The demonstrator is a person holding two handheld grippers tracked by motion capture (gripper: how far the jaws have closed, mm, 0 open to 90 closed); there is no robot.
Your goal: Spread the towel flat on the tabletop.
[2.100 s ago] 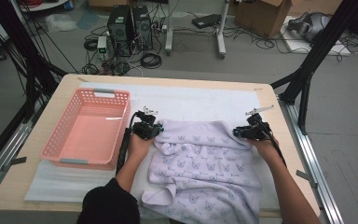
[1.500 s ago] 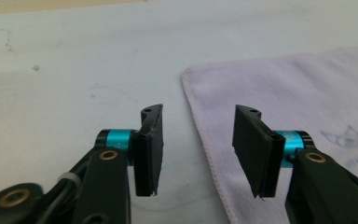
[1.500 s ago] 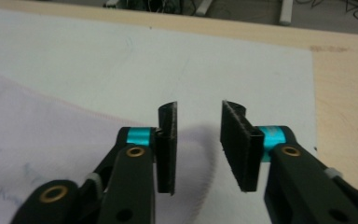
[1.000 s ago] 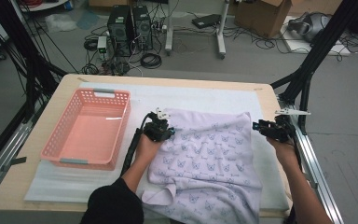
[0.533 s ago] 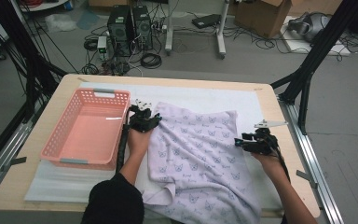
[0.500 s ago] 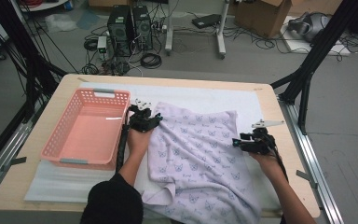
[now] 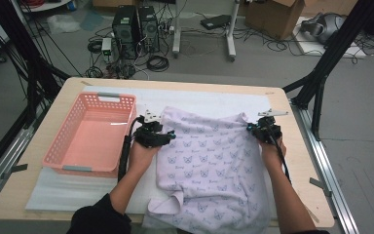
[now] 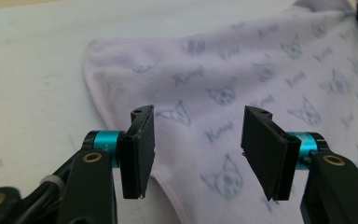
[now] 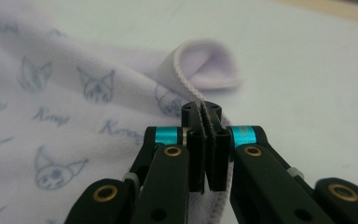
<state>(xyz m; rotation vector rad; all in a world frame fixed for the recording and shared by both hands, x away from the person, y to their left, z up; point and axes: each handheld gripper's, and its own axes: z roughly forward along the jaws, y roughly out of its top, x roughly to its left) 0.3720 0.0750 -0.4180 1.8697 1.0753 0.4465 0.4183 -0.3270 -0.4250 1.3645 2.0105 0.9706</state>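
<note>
- On the bench (image 7: 292, 161), left of the cloth, the pink basket (image 7: 90, 134) sits apart.
- At the far-left corner of the lilac printed cloth (image 7: 209, 165), the left gripper (image 8: 196, 140) has just been opening; its jaws stand parted, cloth below, ungripped.
- At the far-right corner, the right gripper (image 9: 206, 140) has just closed; its jaws pinch the hem.

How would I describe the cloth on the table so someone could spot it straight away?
Start at the light wooden table with its white mat. Right of the pink plastic basket lies a pale lilac cloth, its near end spilling over the table's front edge. It is the one soft thing there, printed all over with small cat faces and script.
</note>
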